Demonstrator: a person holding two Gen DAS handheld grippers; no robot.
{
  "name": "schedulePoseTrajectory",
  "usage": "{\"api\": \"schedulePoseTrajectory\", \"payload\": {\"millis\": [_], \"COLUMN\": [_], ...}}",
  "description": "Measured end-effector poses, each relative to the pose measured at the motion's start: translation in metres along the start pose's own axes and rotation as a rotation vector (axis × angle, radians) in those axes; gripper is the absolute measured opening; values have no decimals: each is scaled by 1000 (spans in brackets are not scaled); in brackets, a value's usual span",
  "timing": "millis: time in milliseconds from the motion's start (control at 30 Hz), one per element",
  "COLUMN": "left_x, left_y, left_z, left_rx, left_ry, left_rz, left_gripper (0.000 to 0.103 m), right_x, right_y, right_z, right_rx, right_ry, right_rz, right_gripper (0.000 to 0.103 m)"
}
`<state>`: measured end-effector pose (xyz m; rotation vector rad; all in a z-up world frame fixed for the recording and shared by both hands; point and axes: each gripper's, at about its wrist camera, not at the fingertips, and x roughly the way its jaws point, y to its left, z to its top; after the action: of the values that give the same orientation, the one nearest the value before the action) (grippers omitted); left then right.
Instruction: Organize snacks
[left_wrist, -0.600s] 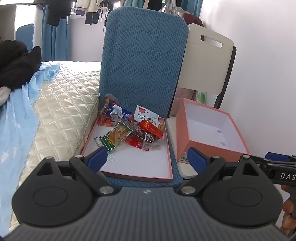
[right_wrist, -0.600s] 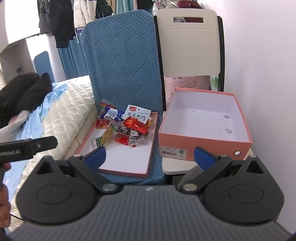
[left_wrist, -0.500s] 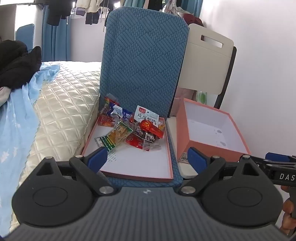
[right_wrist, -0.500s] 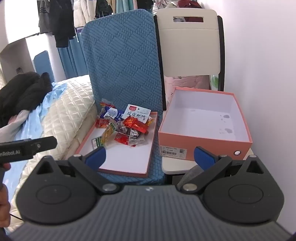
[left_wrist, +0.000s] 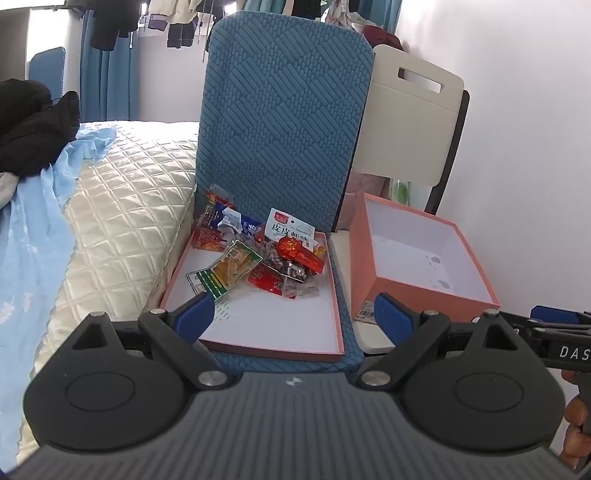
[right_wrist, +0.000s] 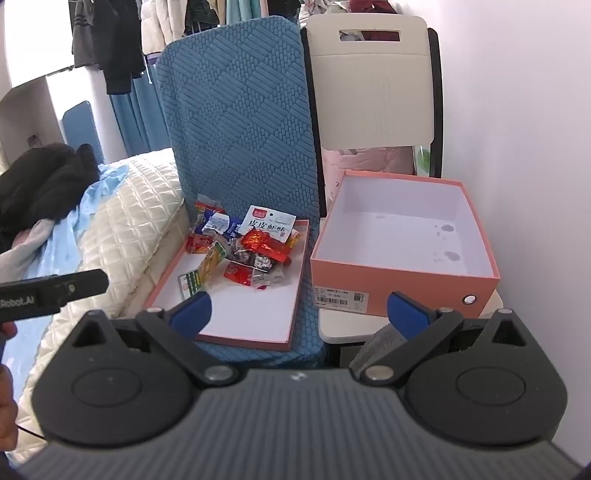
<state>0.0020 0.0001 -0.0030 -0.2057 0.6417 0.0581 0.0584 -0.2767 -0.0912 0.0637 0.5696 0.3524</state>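
Each handheld gripper — the left gripper (left_wrist: 291, 312) and the right gripper (right_wrist: 301, 308) — has a ribbed grey body, two round black discs, black linkage arms with silver pivot screws, and blue padded fingertips (left_wrist: 195, 312). White lettering — partly cut off — marks each gripper's black side bar (right_wrist: 51, 291).

— Left gripper (left_wrist: 293, 308)?
— Spread wide, blue pads (left_wrist: 195, 310) far apart, nothing between them, nothing touched. Tilted forward and somewhat downward.
— Right gripper (right_wrist: 301, 308)?
— Also wide apart, nothing gripped, angled down much the same. Seen from the left camera at the right edge, level with the left one, just beside it.
— Hands?
— Right hand (left_wrist: 574, 424) partly visible at the frame's lower right corner, wrapped round the handle. Left hand (right_wrist: 5, 406) barely showing at the left edge of the right view.
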Motion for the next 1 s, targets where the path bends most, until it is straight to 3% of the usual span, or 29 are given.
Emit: {"api": "schedulePoseTrajectory", "payload": {"millis": [1000], "left_x": [4], "left_y": [1], "left_z": [-9], "left_rx": [0], "left_ry": [6], "left_rz": [-9], "left_gripper": [96], "right_x": [-1], "right_y": [-2], "right_z": [-1], "right_rx": [9], "right_ry": [5], "right_rz": [-13], "right_gripper": [103]}}
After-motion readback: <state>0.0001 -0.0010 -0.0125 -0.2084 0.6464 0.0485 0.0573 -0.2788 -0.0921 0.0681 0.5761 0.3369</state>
